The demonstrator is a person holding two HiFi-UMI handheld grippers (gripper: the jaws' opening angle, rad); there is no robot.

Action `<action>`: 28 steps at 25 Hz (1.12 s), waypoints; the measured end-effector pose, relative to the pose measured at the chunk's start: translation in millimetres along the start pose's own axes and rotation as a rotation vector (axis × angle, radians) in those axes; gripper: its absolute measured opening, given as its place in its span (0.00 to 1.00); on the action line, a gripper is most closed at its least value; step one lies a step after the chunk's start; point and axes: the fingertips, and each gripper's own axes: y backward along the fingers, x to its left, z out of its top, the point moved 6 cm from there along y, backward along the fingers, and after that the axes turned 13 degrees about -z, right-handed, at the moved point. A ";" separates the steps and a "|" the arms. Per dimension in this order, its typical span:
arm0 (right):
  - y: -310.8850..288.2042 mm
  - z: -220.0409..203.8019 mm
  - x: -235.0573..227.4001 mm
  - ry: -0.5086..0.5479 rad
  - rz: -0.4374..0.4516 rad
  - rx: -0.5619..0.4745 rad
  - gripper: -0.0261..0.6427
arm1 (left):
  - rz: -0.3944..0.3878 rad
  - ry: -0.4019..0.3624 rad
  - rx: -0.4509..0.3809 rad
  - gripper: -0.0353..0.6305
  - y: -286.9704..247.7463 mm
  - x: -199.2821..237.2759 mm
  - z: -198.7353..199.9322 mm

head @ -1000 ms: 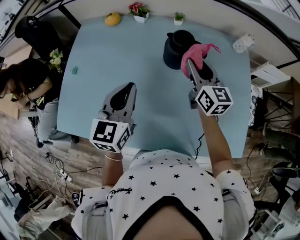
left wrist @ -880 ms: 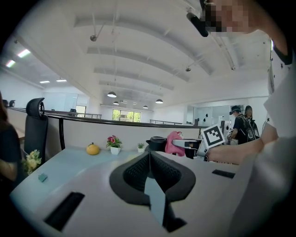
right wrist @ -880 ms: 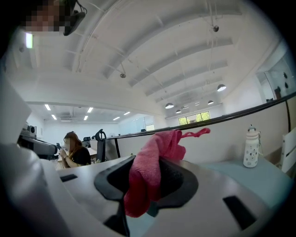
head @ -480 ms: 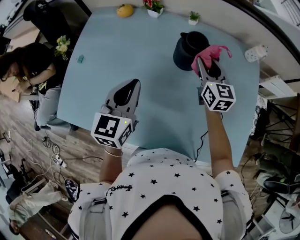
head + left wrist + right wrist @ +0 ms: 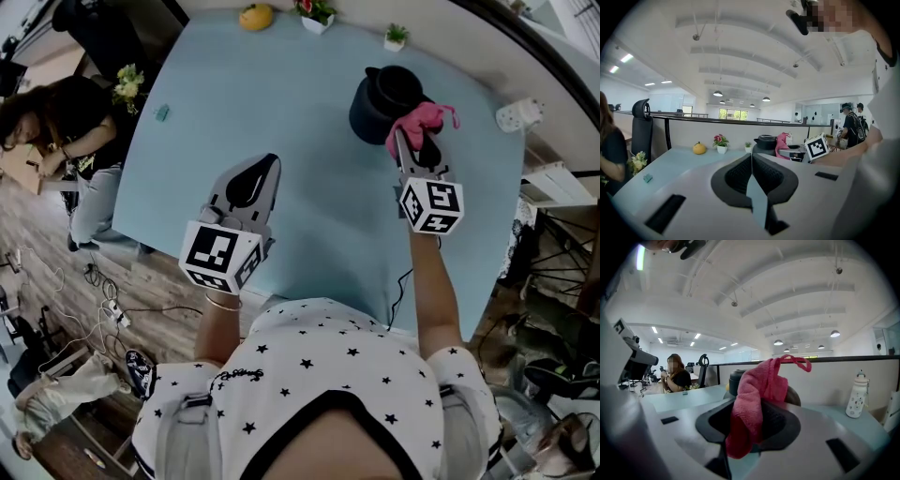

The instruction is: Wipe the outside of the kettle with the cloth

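A black kettle (image 5: 382,101) stands at the far right of the light blue table (image 5: 309,178). A pink cloth (image 5: 415,125) hangs against the kettle's near right side, with my right gripper (image 5: 409,148) shut on it. In the right gripper view the cloth (image 5: 754,404) drapes between the jaws and hides most of the kettle (image 5: 737,378). My left gripper (image 5: 251,183) is shut and empty over the table's near middle, well left of the kettle. The left gripper view shows the kettle (image 5: 765,143) and cloth (image 5: 783,144) far ahead.
At the table's far edge sit a yellow fruit (image 5: 255,16), a flower pot (image 5: 319,12) and a small plant (image 5: 397,37). A white power strip (image 5: 521,114) lies at the right corner. A seated person (image 5: 66,122) is left of the table. A white bottle (image 5: 857,396) stands right.
My right gripper has carried the cloth forward along the kettle's right side. The head view has shifted, so everything sits a little further right. The left gripper stays shut in place.
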 end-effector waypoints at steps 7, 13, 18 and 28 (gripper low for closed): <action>1.2 -14.8 -1.3 0.015 0.006 0.018 0.25 | 0.000 -0.008 0.017 0.10 -4.3 -4.8 -1.4; -4.7 -51.8 -0.2 -0.007 0.034 0.127 0.25 | 0.027 -0.020 0.032 0.10 -4.5 -10.7 -0.6; -12.6 -76.0 1.4 -0.017 0.064 0.185 0.25 | 0.069 -0.033 0.022 0.10 1.2 -21.2 0.9; -29.5 -112.9 2.6 0.013 0.099 0.295 0.25 | 0.139 -0.027 0.020 0.10 24.7 -45.1 -13.1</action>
